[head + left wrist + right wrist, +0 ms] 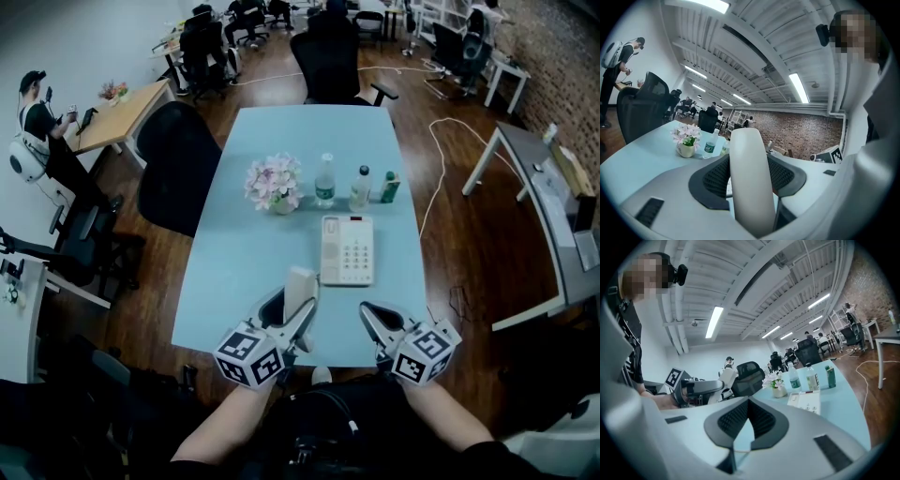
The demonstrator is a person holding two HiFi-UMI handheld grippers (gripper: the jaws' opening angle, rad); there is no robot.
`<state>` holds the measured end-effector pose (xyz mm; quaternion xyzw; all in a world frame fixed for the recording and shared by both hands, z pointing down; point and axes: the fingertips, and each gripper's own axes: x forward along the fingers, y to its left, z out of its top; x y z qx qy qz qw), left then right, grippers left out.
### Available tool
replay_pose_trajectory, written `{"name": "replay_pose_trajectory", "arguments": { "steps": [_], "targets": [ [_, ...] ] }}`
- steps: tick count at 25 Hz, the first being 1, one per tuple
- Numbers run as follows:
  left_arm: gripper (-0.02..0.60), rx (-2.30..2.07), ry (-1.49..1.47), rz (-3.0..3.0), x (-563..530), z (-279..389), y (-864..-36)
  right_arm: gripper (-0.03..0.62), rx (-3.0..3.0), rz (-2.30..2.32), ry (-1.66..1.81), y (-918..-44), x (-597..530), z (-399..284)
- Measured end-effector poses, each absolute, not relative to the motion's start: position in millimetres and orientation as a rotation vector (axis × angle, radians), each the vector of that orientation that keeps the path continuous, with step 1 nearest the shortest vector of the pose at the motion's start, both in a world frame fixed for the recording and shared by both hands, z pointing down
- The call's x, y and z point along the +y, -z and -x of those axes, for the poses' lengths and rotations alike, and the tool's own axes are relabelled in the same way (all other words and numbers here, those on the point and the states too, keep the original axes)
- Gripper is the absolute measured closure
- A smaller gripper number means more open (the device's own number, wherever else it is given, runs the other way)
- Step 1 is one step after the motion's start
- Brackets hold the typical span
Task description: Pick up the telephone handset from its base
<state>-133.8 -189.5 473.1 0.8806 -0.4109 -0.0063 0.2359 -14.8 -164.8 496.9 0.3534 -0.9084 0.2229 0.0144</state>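
My left gripper (pixel 296 311) is shut on the white telephone handset (pixel 300 284), which it holds upright above the table's near edge, off the base. In the left gripper view the handset (pixel 750 183) stands clamped between the dark pads (pixel 712 178). The white phone base (pixel 347 249) with its keypad lies on the light blue table (pixel 234 253), just beyond and to the right of the handset. My right gripper (pixel 373 321) hovers at the near edge, right of the handset, shut with nothing in it. From the right gripper view, the base (pixel 805 401) and the held handset (pixel 726 378) both show.
A pot of pink flowers (pixel 275 184), two water bottles (pixel 324 181) and a green can (pixel 390 187) stand in a row behind the base. Black office chairs (pixel 178 164) flank the table's left and far end. A white cable (pixel 437 178) runs over the floor at right.
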Motion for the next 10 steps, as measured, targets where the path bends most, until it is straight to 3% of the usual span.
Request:
{"name": "replay_pose_trajectory", "arguments": {
  "steps": [10],
  "targets": [
    [0.345, -1.149, 0.011, -2.396, -186.3, 139.0, -477.8, 0.573, -2.833, -1.069, -0.679, -494.1, -162.5, 21.2]
  ]
}}
